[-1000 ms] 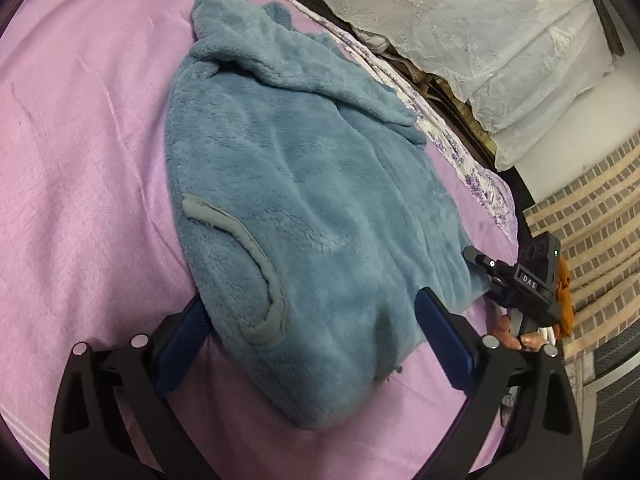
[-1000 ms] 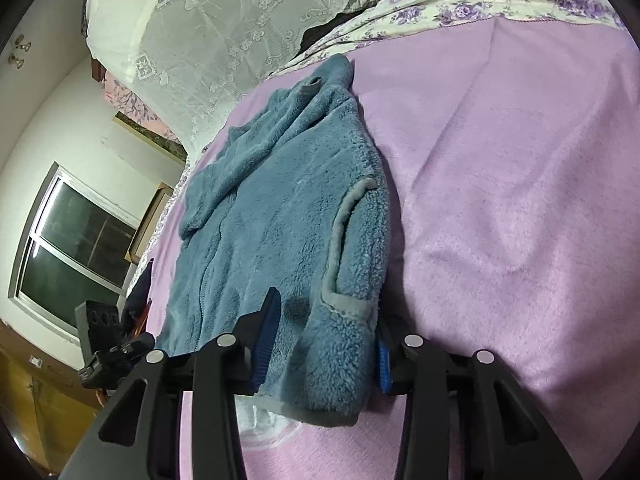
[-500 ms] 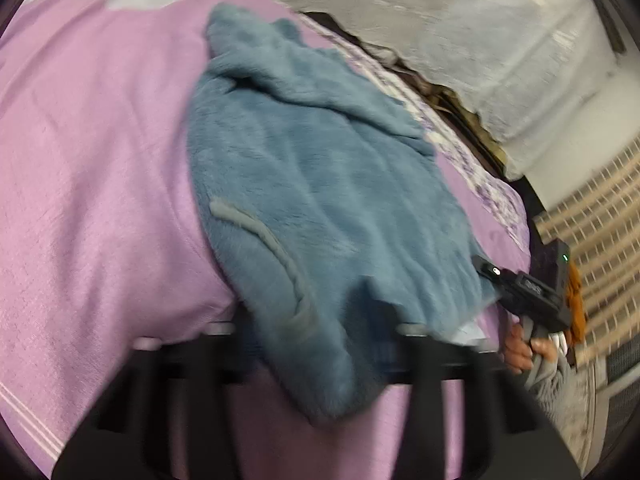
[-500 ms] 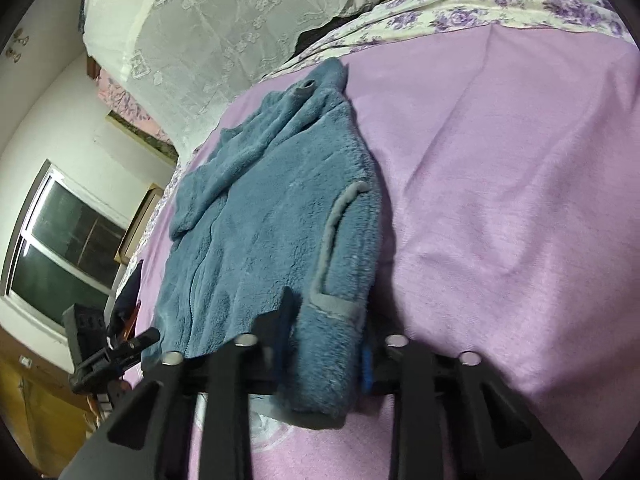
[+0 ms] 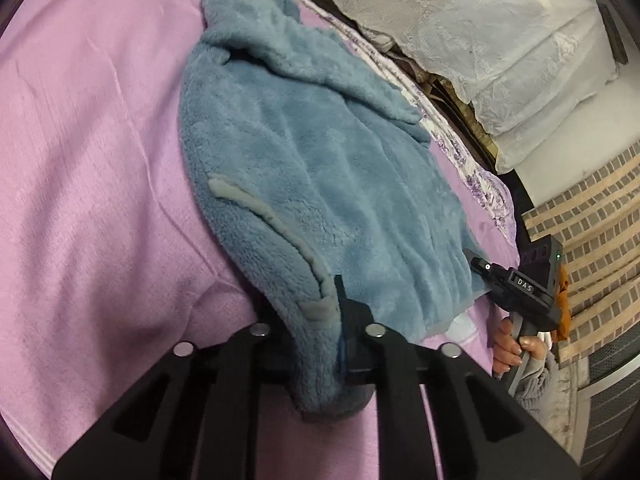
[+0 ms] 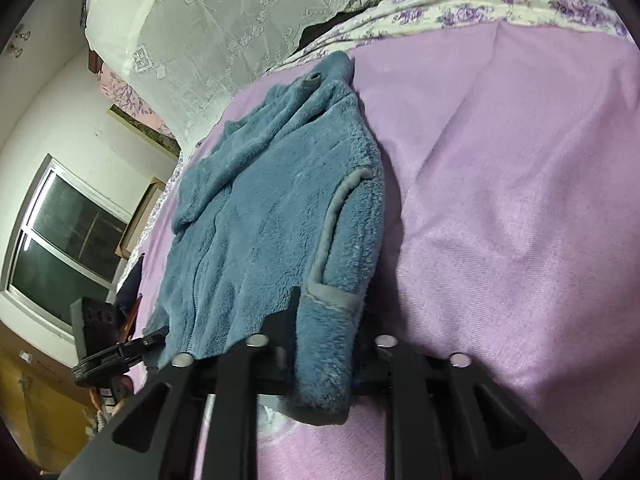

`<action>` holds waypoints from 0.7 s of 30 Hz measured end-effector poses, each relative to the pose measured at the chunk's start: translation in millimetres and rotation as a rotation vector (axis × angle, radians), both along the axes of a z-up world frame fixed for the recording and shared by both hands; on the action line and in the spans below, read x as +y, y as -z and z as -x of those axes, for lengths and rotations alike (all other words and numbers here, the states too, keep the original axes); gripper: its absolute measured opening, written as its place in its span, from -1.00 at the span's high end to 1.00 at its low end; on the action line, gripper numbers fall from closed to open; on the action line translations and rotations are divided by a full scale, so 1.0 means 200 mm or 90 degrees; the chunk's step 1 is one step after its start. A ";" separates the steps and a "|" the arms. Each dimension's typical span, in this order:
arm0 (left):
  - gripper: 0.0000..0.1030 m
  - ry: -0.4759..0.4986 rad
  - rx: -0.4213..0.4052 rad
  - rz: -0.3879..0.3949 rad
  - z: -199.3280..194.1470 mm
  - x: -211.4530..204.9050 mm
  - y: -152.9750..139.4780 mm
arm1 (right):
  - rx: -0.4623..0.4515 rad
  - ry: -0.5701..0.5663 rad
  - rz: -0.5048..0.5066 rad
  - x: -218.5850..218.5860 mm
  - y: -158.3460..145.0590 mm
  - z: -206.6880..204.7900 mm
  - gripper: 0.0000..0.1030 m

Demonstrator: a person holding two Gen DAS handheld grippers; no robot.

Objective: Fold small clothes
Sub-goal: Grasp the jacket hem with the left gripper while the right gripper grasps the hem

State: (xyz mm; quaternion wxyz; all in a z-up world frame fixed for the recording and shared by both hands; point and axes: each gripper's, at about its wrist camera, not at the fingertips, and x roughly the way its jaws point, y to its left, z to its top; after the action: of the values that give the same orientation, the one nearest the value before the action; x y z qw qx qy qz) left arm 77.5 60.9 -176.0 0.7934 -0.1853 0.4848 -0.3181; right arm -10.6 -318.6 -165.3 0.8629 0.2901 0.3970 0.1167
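A blue fleece jacket lies flat on the pink bedspread, collar end away from me. My left gripper is shut on its near hem corner, beside the grey pocket trim. In the right wrist view the same jacket stretches away, and my right gripper has the other hem corner bunched between its jaws, which are still closing. Each gripper shows in the other's view: the right gripper held by a hand, the left gripper at the bed's edge.
Lace-covered pillows and a floral sheet lie past the jacket's collar end. A window and white wall stand off the bed's left side. A brick-patterned surface lies beyond the bed's right edge. Bare bedspread spreads right of the jacket.
Both grippers went from open around the jacket's hem corners to shut on them. The fleece is now bunched between each pair of jaws.
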 end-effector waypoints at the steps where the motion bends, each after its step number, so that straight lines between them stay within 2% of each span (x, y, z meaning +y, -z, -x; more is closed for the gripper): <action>1: 0.79 -0.003 -0.015 -0.005 0.02 0.00 -0.02 | -0.008 0.006 0.000 0.00 -0.02 0.01 0.71; 5: 0.80 -0.004 -0.056 -0.017 0.06 0.02 -0.10 | -0.033 0.015 -0.012 -0.02 -0.06 0.07 0.73; 13: 0.81 0.012 -0.080 -0.050 0.14 0.14 -0.17 | -0.052 -0.016 -0.030 0.04 -0.09 0.17 0.75; 16: 0.81 0.023 -0.080 -0.056 0.15 0.18 -0.16 | -0.047 -0.031 -0.042 0.06 -0.07 0.23 0.75; 21: 0.81 0.030 -0.048 -0.025 0.11 0.21 -0.11 | -0.019 -0.028 -0.047 0.07 -0.02 0.24 0.75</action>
State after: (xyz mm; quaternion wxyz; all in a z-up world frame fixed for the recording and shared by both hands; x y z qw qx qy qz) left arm 55.4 102.6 -153.8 0.8069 -0.1461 0.4647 -0.3341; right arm -58.6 -304.9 -162.2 0.8547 0.3112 0.3857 0.1545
